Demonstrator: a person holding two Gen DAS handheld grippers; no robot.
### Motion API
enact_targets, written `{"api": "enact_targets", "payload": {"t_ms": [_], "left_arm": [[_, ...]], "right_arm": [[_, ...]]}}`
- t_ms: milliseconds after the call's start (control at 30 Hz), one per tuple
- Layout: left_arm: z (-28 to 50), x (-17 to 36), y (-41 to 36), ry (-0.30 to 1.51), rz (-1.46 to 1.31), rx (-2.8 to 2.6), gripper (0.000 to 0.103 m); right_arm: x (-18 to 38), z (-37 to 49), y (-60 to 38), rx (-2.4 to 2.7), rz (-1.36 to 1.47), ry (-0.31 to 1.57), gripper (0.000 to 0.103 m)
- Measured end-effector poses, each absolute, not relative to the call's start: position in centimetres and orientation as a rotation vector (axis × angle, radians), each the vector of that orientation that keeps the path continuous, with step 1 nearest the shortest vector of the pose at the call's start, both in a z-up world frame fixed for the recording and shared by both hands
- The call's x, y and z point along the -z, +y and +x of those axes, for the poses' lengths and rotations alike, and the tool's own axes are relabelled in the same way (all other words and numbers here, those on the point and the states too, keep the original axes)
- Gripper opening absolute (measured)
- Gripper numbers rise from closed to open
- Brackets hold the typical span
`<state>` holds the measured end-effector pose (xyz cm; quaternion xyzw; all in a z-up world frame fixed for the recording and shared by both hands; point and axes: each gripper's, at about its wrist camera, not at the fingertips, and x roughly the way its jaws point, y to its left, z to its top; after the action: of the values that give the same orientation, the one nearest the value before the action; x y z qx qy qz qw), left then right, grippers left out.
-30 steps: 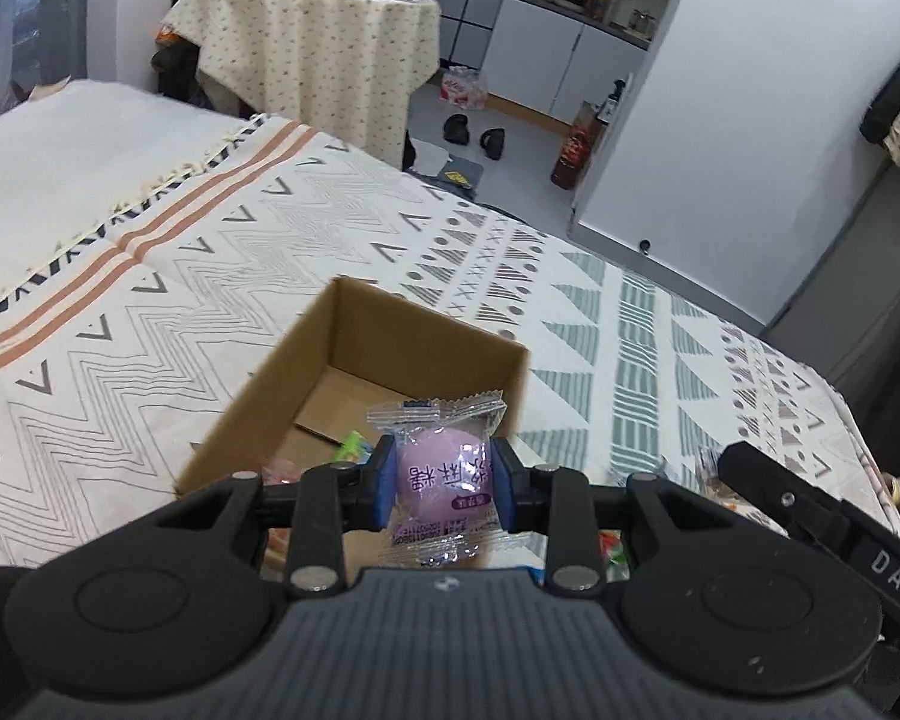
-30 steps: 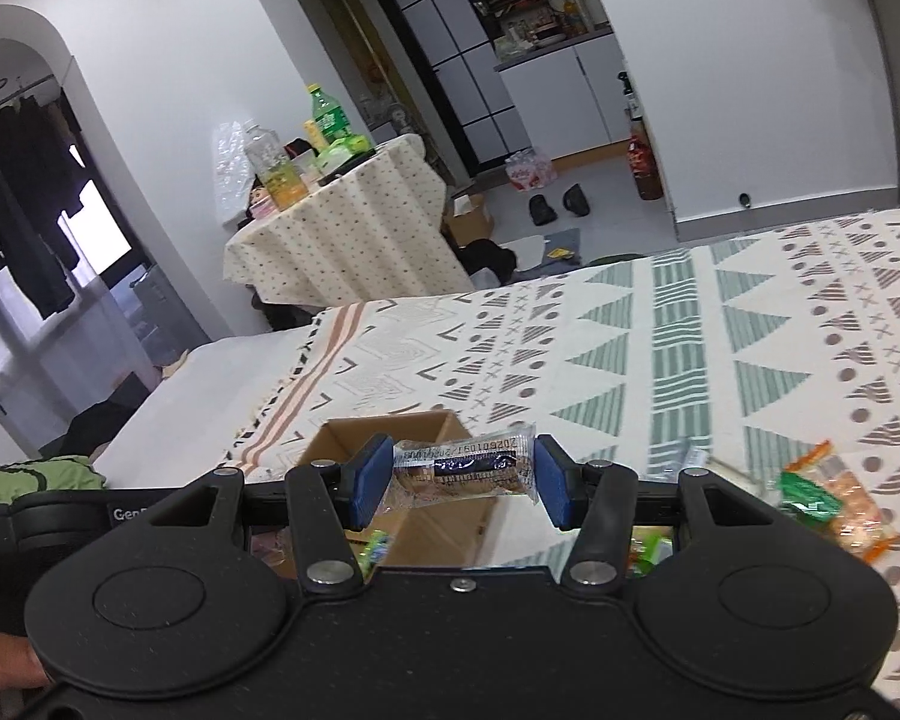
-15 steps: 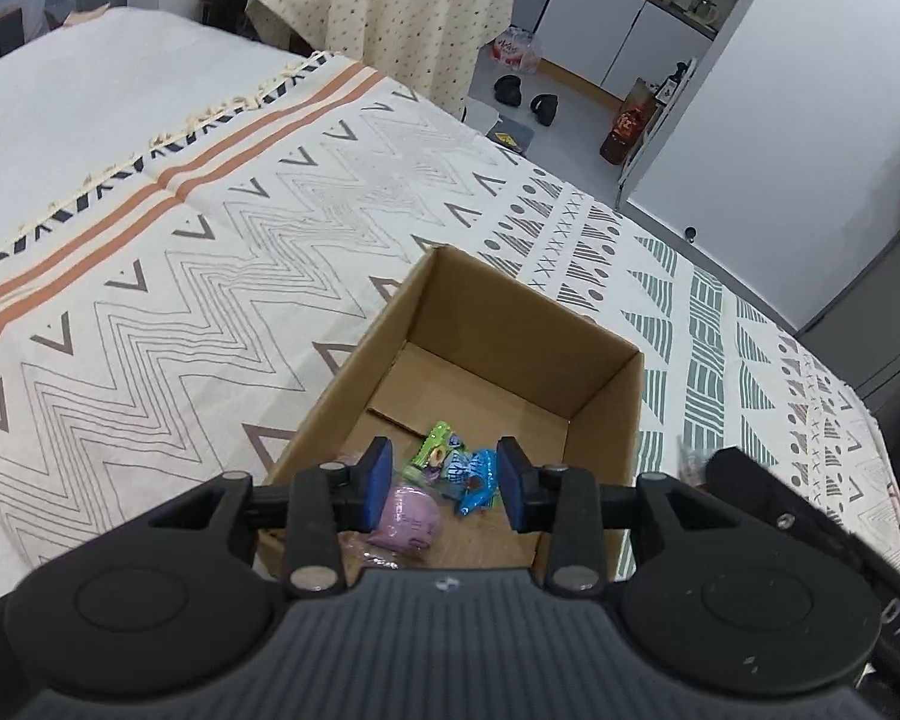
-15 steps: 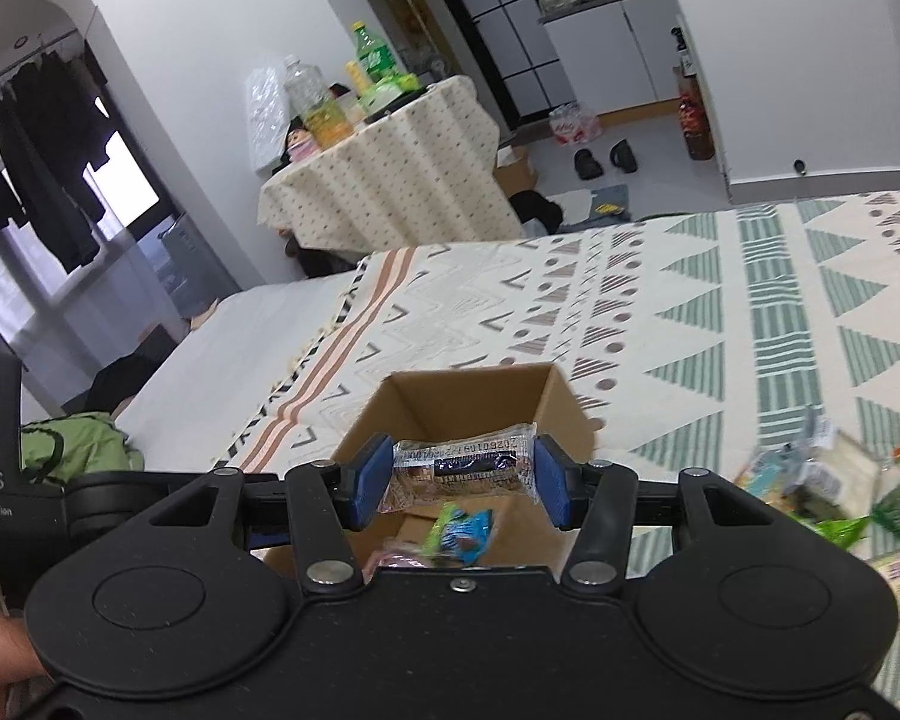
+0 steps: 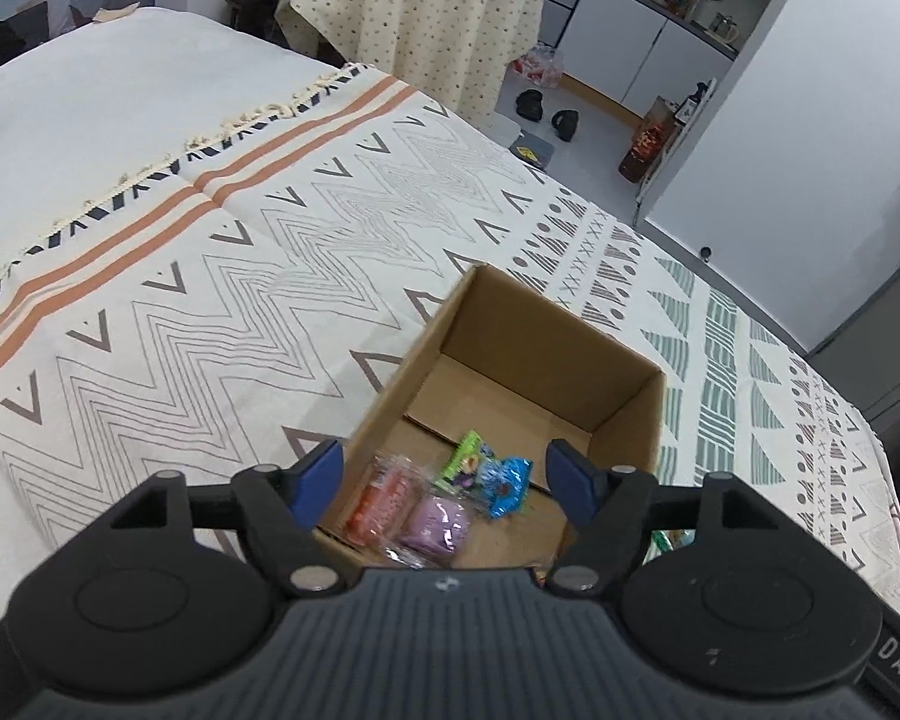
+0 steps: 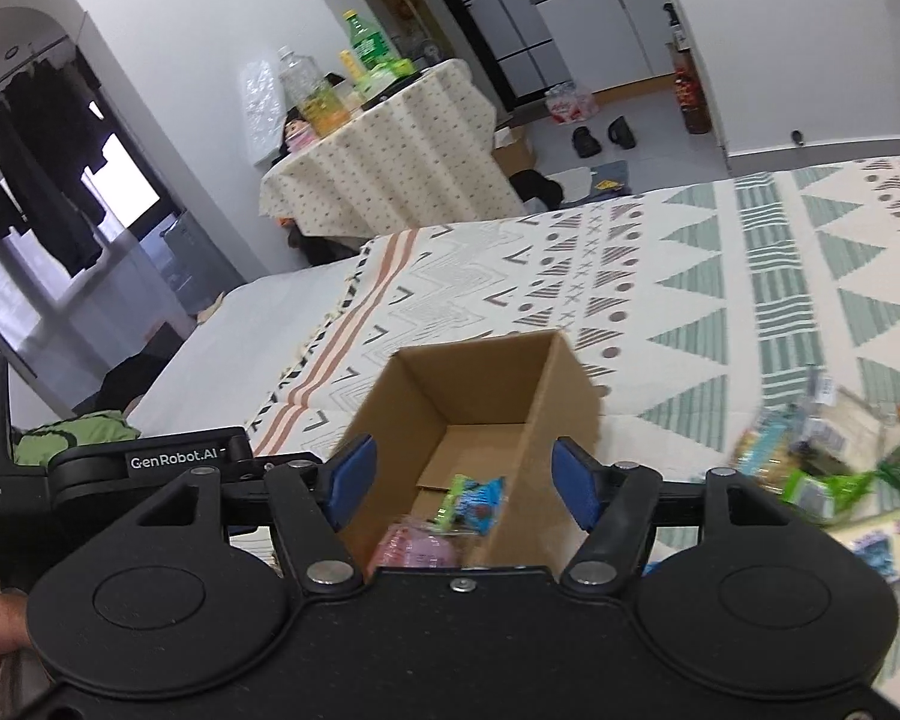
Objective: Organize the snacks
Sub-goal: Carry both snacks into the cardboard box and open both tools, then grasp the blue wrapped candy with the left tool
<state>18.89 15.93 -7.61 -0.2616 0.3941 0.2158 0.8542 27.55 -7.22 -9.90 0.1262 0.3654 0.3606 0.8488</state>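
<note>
Empty tongs [image 5: 447, 477] above snack box [image 5: 627, 414]

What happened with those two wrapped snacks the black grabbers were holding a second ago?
Both were let go. The left gripper opened, and its purple candy packet now lies in the brown cardboard box. The right gripper also opened; its clear-wrapped bar is gone from between the blue pads, and where it landed is not visible. The box stayed put on the patterned blanket.

Colours and patterns on the bed

A brown cardboard box [image 5: 624, 414] is set on a cream blanket [image 5: 210, 300] patterned with grey zigzags, orange stripes and green triangles; purple [image 5: 437, 523], orange [image 5: 384, 498], blue [image 5: 507, 480] and green [image 5: 465, 450] wrappers are seen inside.
</note>
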Motion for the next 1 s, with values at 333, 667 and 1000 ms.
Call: {"api": "enact_targets", "payload": {"t_ms": [333, 667, 1000], "left_arm": [[19.5, 8.2, 12.1, 0.859, -0.536, -0.374, 0.086], [20.0, 7.0, 6.7, 0.866, -0.462, -0.312, 0.094], [20.3, 6.8, 2.0, 0.879, -0.415, -0.237, 0.095]], "right_arm": [[10.2, 27.1, -12.9, -0.65, 0.246, 0.793, 0.078], [9.7, 26.3, -18.6, -0.572, 0.259, 0.745, 0.103], [10.6, 25.5, -23.5, -0.497, 0.282, 0.752, 0.103]]}}
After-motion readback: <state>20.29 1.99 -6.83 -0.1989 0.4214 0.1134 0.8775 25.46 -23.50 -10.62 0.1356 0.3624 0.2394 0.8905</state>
